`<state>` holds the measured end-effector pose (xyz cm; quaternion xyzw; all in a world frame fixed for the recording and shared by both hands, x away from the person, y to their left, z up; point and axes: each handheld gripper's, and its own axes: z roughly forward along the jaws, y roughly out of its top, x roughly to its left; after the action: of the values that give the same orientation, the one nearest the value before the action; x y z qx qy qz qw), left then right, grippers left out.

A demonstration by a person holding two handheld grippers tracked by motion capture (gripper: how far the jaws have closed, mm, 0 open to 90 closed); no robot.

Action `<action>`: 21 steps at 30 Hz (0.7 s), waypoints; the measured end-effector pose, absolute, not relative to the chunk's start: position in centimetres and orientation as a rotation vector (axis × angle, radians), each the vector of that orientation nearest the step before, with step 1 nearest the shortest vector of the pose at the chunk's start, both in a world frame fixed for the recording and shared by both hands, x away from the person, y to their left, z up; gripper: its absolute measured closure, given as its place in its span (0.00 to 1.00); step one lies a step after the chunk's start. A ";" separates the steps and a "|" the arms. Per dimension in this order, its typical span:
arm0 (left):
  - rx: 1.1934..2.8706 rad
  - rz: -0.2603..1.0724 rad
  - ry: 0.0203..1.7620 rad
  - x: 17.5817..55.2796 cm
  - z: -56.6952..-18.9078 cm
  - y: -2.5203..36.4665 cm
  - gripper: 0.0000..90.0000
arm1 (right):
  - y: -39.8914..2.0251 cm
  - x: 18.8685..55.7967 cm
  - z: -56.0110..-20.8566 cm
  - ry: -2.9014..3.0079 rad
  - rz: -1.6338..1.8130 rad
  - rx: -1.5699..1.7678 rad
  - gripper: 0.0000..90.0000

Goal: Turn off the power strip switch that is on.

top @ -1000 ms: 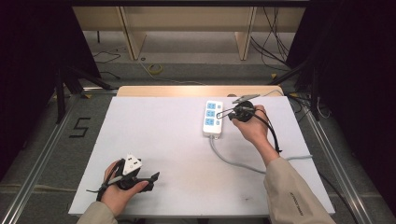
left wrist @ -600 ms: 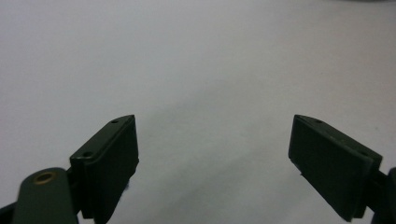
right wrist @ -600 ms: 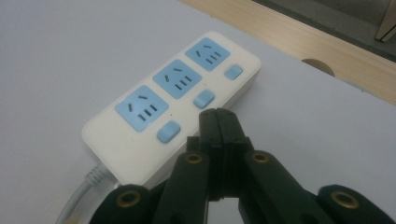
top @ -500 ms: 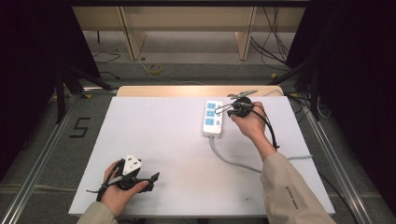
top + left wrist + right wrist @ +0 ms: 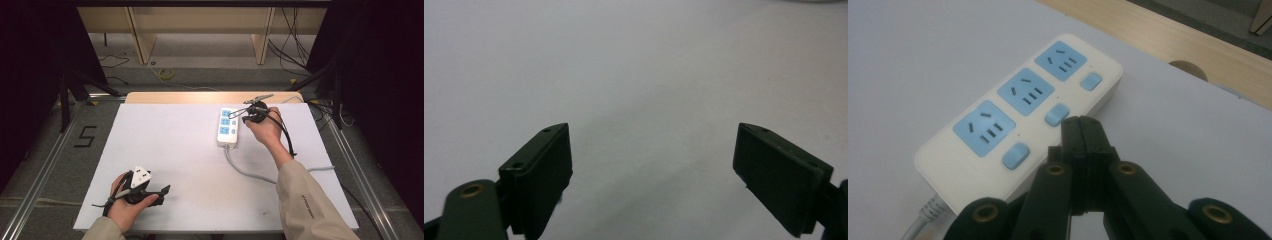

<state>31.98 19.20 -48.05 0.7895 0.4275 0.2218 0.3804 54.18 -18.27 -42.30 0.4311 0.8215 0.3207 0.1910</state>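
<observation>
A white power strip (image 5: 228,126) with three blue sockets and three blue buttons lies at the back right of the white table (image 5: 165,145); its grey cable (image 5: 250,172) trails toward the front right. My right gripper (image 5: 243,116) is shut, its tips just beside the strip's right edge. In the right gripper view the closed jaws (image 5: 1081,131) sit next to the middle button (image 5: 1056,114) of the power strip (image 5: 1023,120). My left gripper (image 5: 162,192) rests at the front left, open, with nothing between its fingers (image 5: 541,172) over bare table.
A wooden strip (image 5: 210,97) runs along the table's far edge, with a round hole (image 5: 1186,67) in it. Metal rails (image 5: 45,165) flank the table. A floor mark "5" (image 5: 86,136) lies to the left. Cables lie on the floor behind.
My right gripper has shifted slightly left, closer to the power strip's buttons. The left gripper has stayed put.
</observation>
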 end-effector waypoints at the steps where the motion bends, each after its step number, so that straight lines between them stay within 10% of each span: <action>1: 2.016 0.566 1.091 32.0 -48.0 19.2 0.17 | -18.2 54.2 -42.3 2.306 0.899 1.212 1.00; 21: 2.016 0.570 1.083 32.0 -48.0 19.1 0.17 | -17.7 55.6 -42.5 2.295 0.912 1.251 1.00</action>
<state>31.98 19.15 -47.99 0.7902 0.4244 0.2232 0.3816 55.64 -17.71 -42.48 0.4439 0.8147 0.3237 0.1854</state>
